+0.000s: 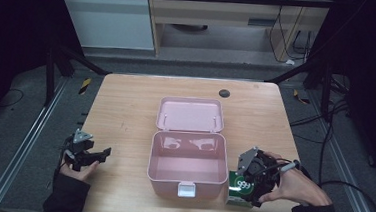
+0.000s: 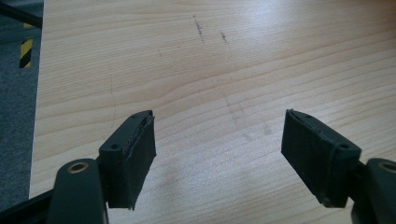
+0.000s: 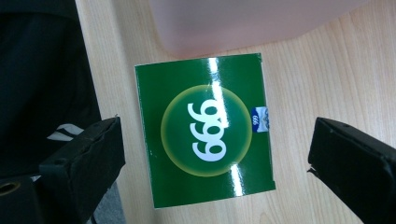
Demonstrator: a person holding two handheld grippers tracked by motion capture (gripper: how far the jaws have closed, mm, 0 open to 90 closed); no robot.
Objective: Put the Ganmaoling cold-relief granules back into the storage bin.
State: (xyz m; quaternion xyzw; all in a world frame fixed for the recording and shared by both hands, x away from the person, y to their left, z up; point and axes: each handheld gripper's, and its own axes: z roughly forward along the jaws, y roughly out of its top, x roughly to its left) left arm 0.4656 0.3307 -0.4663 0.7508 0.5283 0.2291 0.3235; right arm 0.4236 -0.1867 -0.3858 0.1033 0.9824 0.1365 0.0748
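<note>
**Open pink box at tabletop centre, green "999" box by its front-right corner**

A pink plastic box (image 1: 187, 163) sits mid-tabletop (image 1: 125, 111) toward the front edge, lid (image 1: 189, 114) flipped back flat behind it, white latch (image 1: 186, 189) on its front wall. Inside looks empty.

A green box (image 3: 204, 129) w/ white "999" in a yellow-green circle lies flat near the front edge, just beside the pink box's front-right corner.

Right gripper (image 3: 215, 158) hovers over the green box, jaws wide apart, one on each side, not clamped.

Left gripper (image 1: 91, 155) is near the front-left corner, jaws apart, nothing btwn them but bare wood.
</note>
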